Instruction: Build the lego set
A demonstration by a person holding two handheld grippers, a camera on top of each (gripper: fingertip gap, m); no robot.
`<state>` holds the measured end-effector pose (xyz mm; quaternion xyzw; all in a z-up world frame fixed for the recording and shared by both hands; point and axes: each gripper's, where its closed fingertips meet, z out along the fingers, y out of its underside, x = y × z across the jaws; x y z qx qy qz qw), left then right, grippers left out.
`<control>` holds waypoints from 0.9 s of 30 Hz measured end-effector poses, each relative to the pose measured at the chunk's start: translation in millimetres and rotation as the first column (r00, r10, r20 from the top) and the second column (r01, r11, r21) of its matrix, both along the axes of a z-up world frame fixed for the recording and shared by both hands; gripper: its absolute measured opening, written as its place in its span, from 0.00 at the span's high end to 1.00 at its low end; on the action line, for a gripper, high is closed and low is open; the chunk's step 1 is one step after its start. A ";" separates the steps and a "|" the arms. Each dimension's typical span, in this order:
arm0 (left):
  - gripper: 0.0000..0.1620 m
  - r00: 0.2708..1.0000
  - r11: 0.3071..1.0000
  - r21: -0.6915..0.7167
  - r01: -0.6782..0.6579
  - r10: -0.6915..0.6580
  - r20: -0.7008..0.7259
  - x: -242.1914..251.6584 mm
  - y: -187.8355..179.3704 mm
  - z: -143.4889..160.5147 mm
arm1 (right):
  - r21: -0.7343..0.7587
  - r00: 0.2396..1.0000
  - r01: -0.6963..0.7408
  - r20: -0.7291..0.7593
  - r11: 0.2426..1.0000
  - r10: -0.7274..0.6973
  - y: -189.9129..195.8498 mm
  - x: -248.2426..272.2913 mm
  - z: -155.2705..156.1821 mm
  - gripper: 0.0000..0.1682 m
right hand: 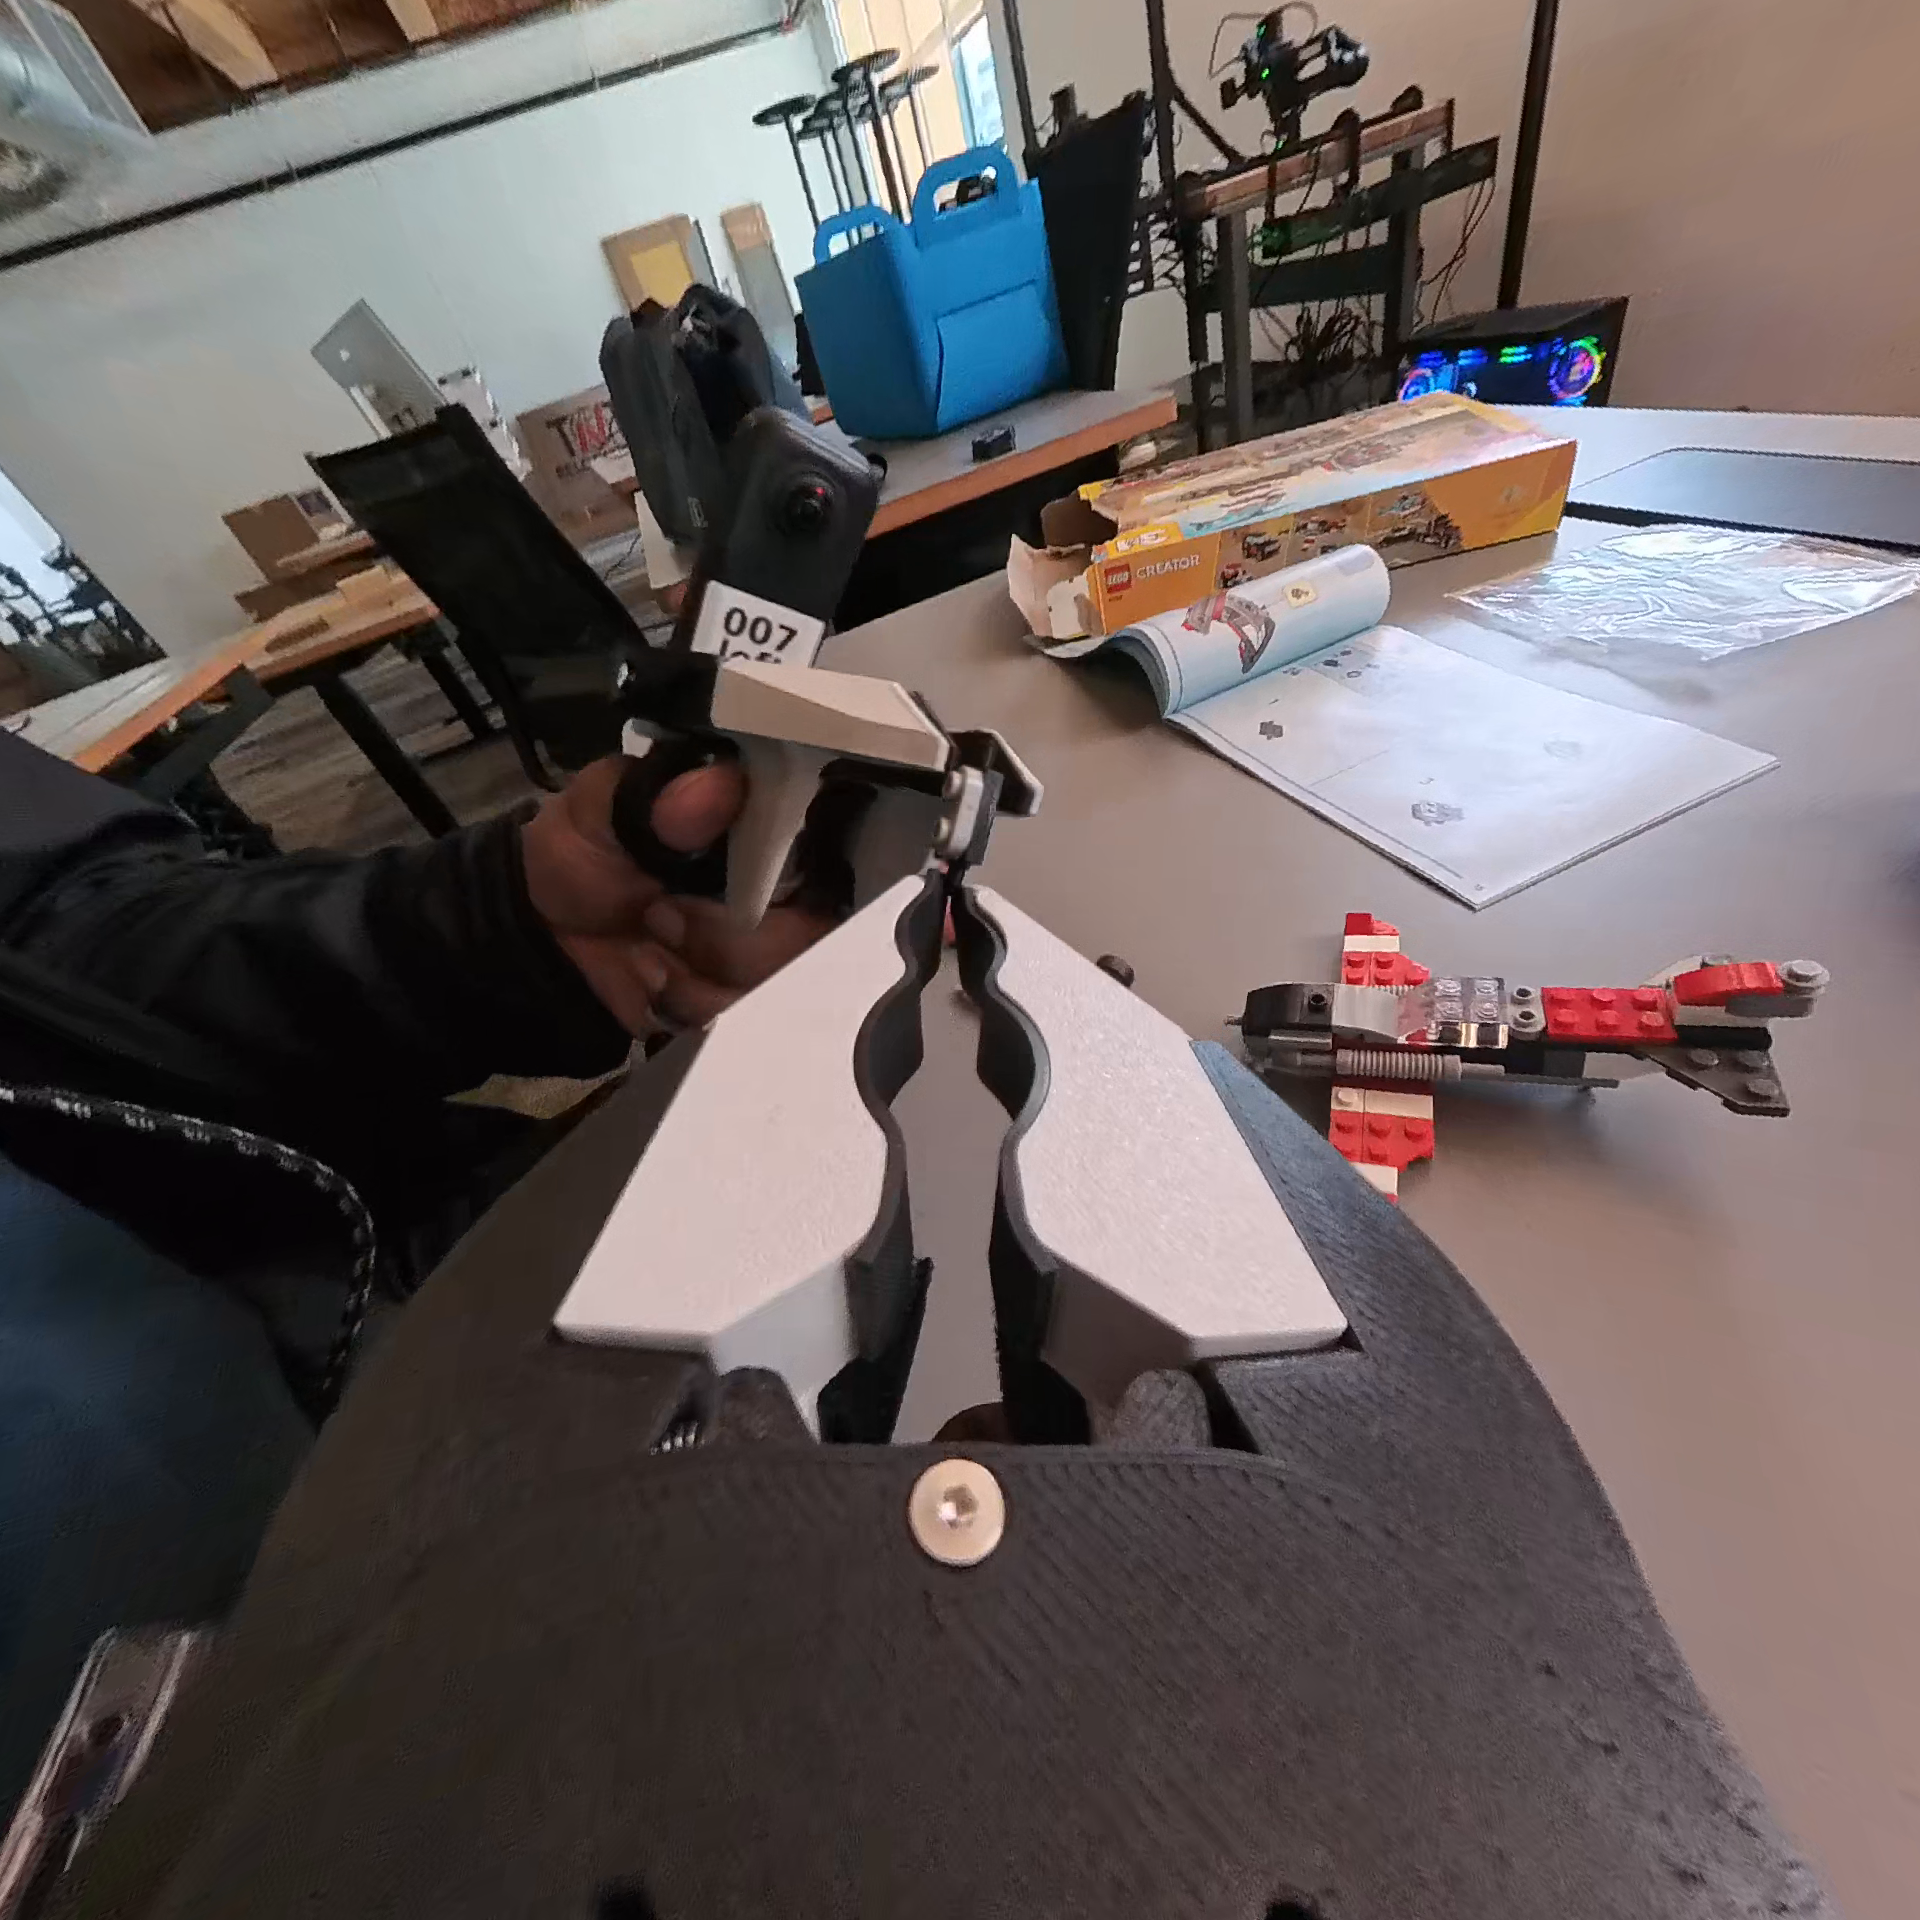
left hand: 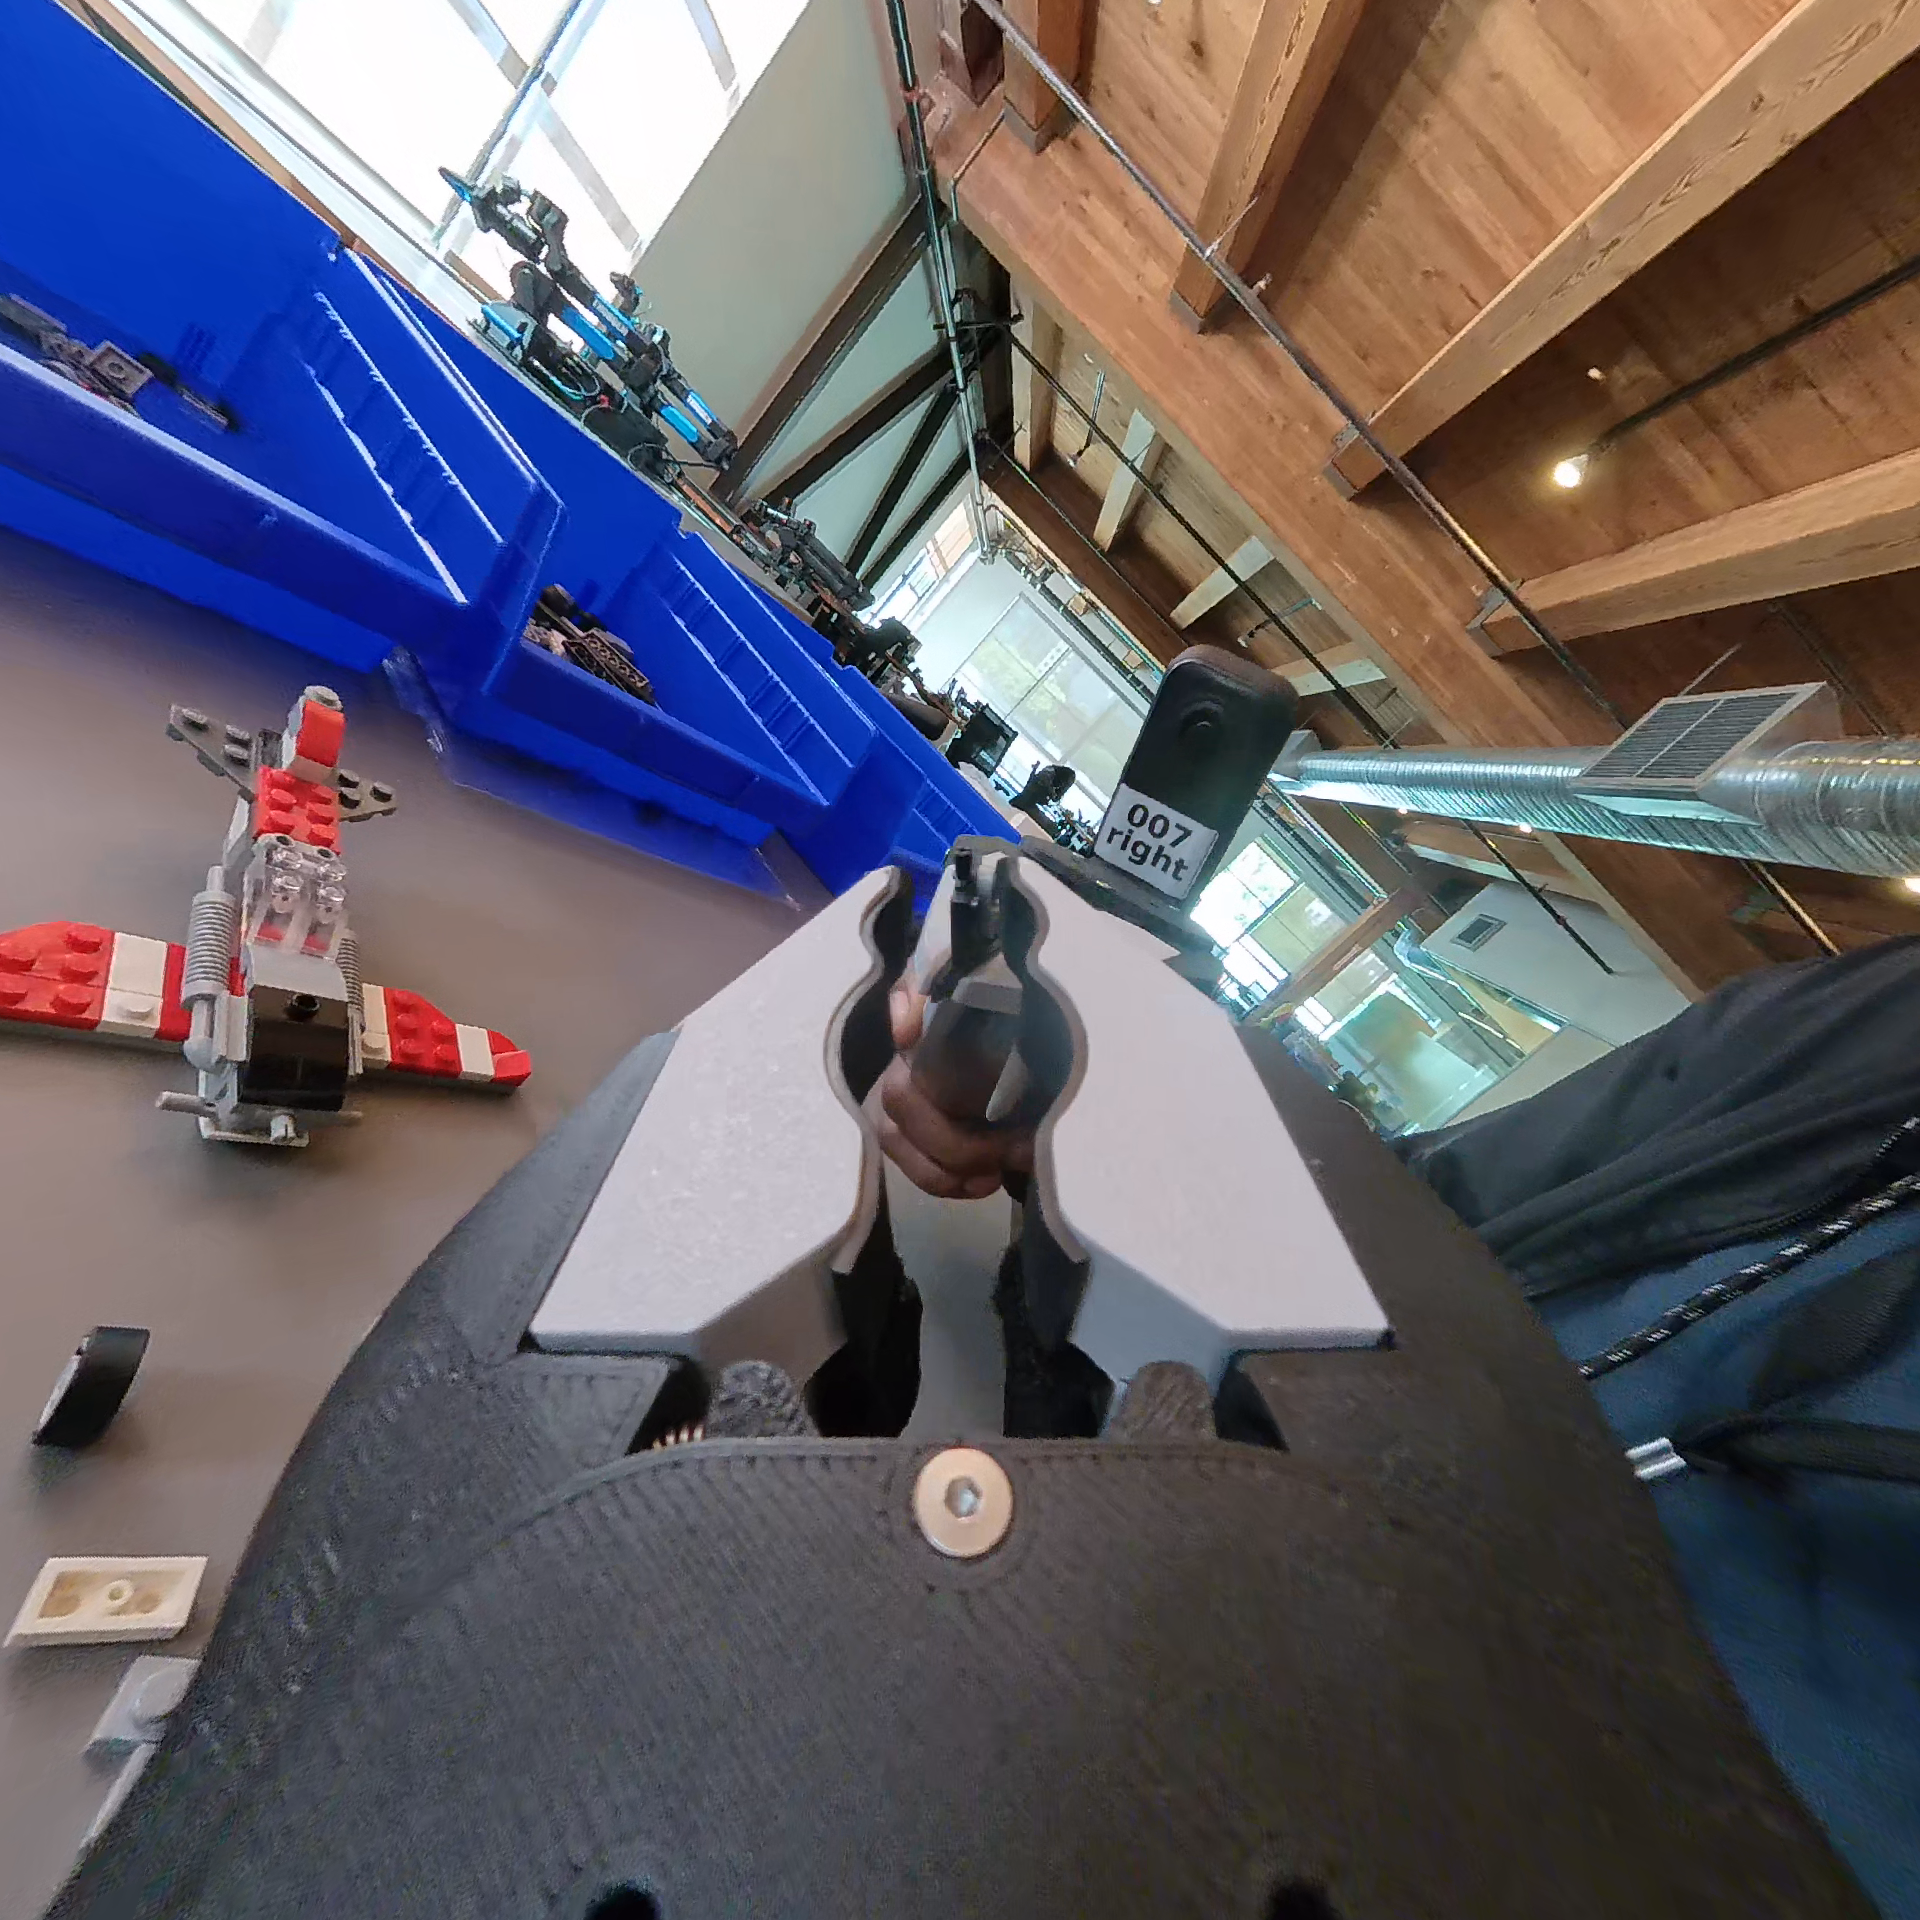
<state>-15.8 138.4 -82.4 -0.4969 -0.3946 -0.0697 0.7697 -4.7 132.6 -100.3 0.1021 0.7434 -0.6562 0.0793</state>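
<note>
A red, white, grey and black lego plane (left hand: 260,966) lies on the grey table (left hand: 499,831) to the left; it also shows in the right wrist view (right hand: 1507,1029) at the right. Both grippers meet tip to tip in the air above the table's near edge. My left gripper (left hand: 966,883) is shut on a small black and grey lego piece (left hand: 977,904). My right gripper (right hand: 943,891) has its tips pinched on the thin dark end of that small piece (right hand: 968,816). A hand (right hand: 623,904) holds the left gripper.
A black curved piece (left hand: 88,1387), a white plate (left hand: 109,1600) and a grey piece (left hand: 140,1714) lie loose at the left. Blue parts bins (left hand: 416,468) line the far side. An open instruction booklet (right hand: 1455,748), the set's box (right hand: 1330,509) and a plastic bag (right hand: 1683,592) lie beyond the plane.
</note>
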 end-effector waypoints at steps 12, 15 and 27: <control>0.82 0.988 0.964 -0.220 0.151 -0.156 -0.004 20.4 7.2 -21.4 | 0.164 0.988 -0.155 0.016 0.974 0.154 2.4 20.7 -23.1 0.99; 0.94 0.982 0.946 -0.266 0.187 -0.191 0.010 25.0 13.1 -29.1 | 0.199 0.986 -0.165 0.006 0.966 0.167 3.7 22.0 -28.5 0.99; 0.95 0.977 0.950 0.293 -0.105 0.043 0.209 -15.6 -11.4 -3.4 | -0.079 0.954 0.214 -0.199 0.974 -0.226 3.9 -21.2 10.1 0.94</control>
